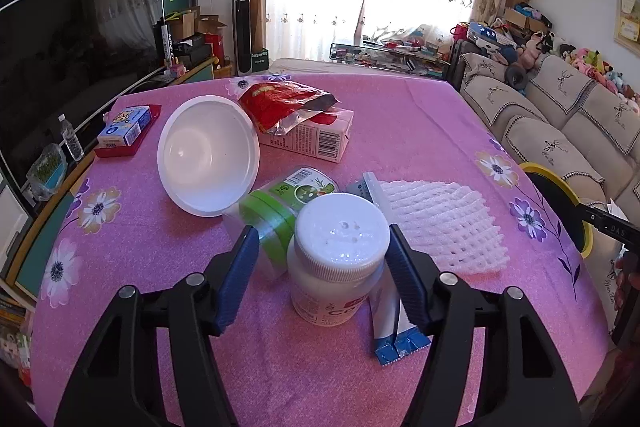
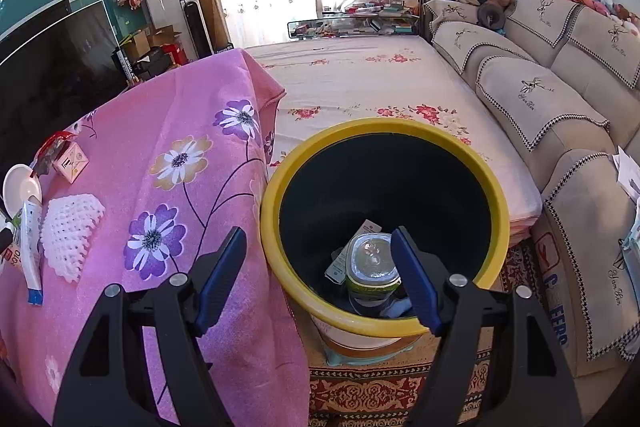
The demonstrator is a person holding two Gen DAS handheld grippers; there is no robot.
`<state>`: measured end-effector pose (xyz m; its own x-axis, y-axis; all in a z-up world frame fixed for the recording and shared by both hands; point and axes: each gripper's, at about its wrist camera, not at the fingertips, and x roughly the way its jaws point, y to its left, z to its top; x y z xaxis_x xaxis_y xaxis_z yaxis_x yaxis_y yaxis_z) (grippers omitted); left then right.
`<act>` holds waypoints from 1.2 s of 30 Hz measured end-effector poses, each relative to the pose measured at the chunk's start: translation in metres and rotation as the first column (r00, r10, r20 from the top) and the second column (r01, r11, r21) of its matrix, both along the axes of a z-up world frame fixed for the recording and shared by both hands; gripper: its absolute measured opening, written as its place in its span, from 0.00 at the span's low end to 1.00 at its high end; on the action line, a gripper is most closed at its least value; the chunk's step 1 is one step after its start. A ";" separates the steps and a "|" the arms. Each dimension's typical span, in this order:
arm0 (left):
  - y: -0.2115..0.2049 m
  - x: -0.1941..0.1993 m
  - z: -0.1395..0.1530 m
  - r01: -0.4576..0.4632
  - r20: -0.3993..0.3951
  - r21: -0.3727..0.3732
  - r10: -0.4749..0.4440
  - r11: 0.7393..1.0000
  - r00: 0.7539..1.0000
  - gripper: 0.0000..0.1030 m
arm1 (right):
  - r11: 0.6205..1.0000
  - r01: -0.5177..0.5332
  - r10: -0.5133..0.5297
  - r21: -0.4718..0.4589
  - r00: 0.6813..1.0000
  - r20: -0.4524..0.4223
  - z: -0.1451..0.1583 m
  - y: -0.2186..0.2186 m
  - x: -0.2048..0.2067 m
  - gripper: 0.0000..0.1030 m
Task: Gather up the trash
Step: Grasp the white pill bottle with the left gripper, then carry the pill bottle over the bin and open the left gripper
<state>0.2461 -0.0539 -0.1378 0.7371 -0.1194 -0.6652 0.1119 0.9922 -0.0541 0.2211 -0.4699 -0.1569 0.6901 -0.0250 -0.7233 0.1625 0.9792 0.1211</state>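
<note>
White plastic, the pill bottle [image 1: 338, 259] is standing upright on the pink tablecloth [image 1: 400, 131], between the left gripper's [image 1: 322, 267] partly open pads; the right pad looks at its cap, the left apart. Rigid, light, probably slick: grip the ribbed cap. The right gripper [image 2: 320, 279] is hanging open, empty, over the yellow-rimmed bin [image 2: 384, 127].

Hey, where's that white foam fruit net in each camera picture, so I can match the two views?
Left wrist view: the white foam net lies right of centre on the pink tablecloth, just right of the white-capped bottle.
Right wrist view: the net sits at the far left edge, beside a white tube.
Shared landmark: the yellow-rimmed bin, seen at the right edge of the left view.
</note>
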 end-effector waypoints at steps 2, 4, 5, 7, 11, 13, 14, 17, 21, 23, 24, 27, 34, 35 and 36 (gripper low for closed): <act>0.001 -0.001 0.001 -0.001 0.000 -0.006 0.001 1.000 1.000 0.52 | 1.000 0.000 0.000 0.001 1.000 -0.004 -0.002 0.000 0.001 0.68; 0.000 -0.004 0.003 -0.007 0.012 -0.001 0.007 1.000 1.000 0.51 | 1.000 -0.003 0.003 0.006 1.000 -0.006 -0.003 0.000 0.001 0.68; -0.001 -0.007 0.003 -0.014 0.023 0.011 0.013 1.000 1.000 0.51 | 1.000 -0.003 0.003 0.006 1.000 -0.006 -0.003 0.001 0.001 0.68; -0.004 -0.011 0.003 -0.014 0.037 0.020 0.013 1.000 0.999 0.47 | 1.000 -0.005 0.005 0.007 1.000 -0.007 -0.004 0.000 0.001 0.68; -0.007 -0.015 0.002 -0.017 0.057 0.039 0.015 0.999 0.998 0.46 | 1.000 -0.006 0.006 0.010 1.000 -0.007 -0.004 0.001 0.001 0.68; -0.007 -0.016 0.003 -0.020 0.054 0.040 0.018 0.999 0.998 0.46 | 1.000 -0.006 0.006 0.011 1.000 -0.006 -0.005 0.001 0.001 0.68; -0.007 -0.017 0.004 -0.022 0.053 0.042 0.020 0.999 0.998 0.46 | 1.000 -0.005 0.005 0.012 1.000 -0.004 -0.004 0.001 0.000 0.68; -0.006 -0.021 0.007 -0.037 0.053 0.057 0.034 0.998 0.998 0.46 | 1.000 -0.006 0.006 0.020 1.000 0.003 -0.004 0.000 -0.003 0.68; -0.008 -0.030 0.018 -0.042 0.066 0.068 0.038 0.997 0.997 0.46 | 1.000 -0.005 0.005 0.030 1.000 0.016 -0.001 -0.001 -0.010 0.68; -0.010 -0.035 0.025 -0.037 0.079 0.071 0.032 0.997 0.996 0.46 | 0.999 -0.007 0.006 0.033 1.000 0.022 0.001 -0.002 -0.015 0.68; -0.012 -0.037 0.029 -0.031 0.085 0.069 0.025 0.997 0.996 0.46 | 0.999 -0.009 0.008 0.033 1.000 0.024 0.002 -0.002 -0.017 0.68; -0.021 -0.043 0.043 -0.001 0.108 0.067 -0.006 0.998 0.994 0.46 | 1.000 -0.010 0.009 0.028 0.999 0.033 0.006 -0.004 -0.027 0.68; -0.072 -0.037 0.069 0.133 0.149 0.056 -0.140 0.990 0.979 0.46 | 0.999 0.032 -0.033 0.015 0.996 0.077 0.021 -0.022 -0.054 0.68; -0.083 -0.035 0.071 0.156 0.151 0.055 -0.163 0.986 0.975 0.46 | 0.999 0.043 -0.044 0.015 0.995 0.084 0.023 -0.027 -0.059 0.68; -0.093 -0.032 0.073 0.182 0.151 0.051 -0.187 0.982 0.971 0.46 | 0.998 0.055 -0.056 0.015 0.994 0.092 0.026 -0.032 -0.064 0.68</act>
